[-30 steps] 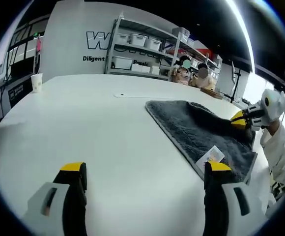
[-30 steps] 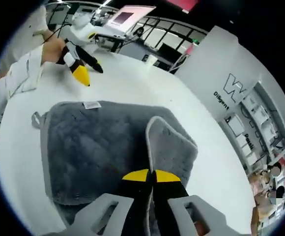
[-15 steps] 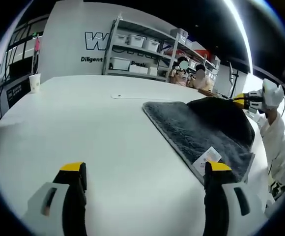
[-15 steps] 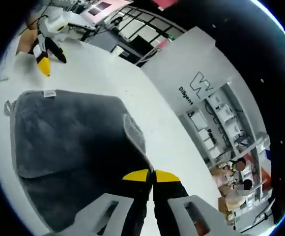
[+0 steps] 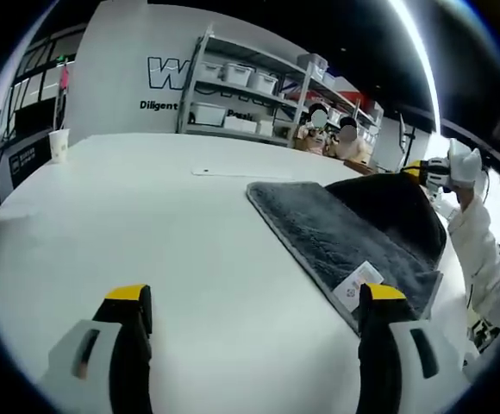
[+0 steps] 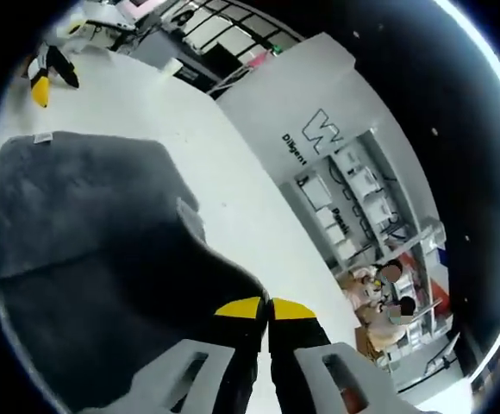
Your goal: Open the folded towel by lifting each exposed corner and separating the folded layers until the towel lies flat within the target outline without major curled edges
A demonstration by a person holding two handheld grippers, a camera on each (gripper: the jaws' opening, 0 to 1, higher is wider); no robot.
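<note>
Right tool [image 6: 264,308] pinches a raised towel [image 6: 86,250] corner; left tool [image 5: 254,302] hovers wide apart.

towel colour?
Dark grey towel, plush pile; clearest in the left gripper view.

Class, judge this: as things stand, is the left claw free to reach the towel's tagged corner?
Probably yes. The left claw is open above bare table, and the towel corner with the white tag lies uncovered beside it.

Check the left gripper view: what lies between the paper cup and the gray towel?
Bare white table. In the left gripper view, nothing stands between the paper cup and the towel, apart from a thin pale mark on the tabletop.
</note>
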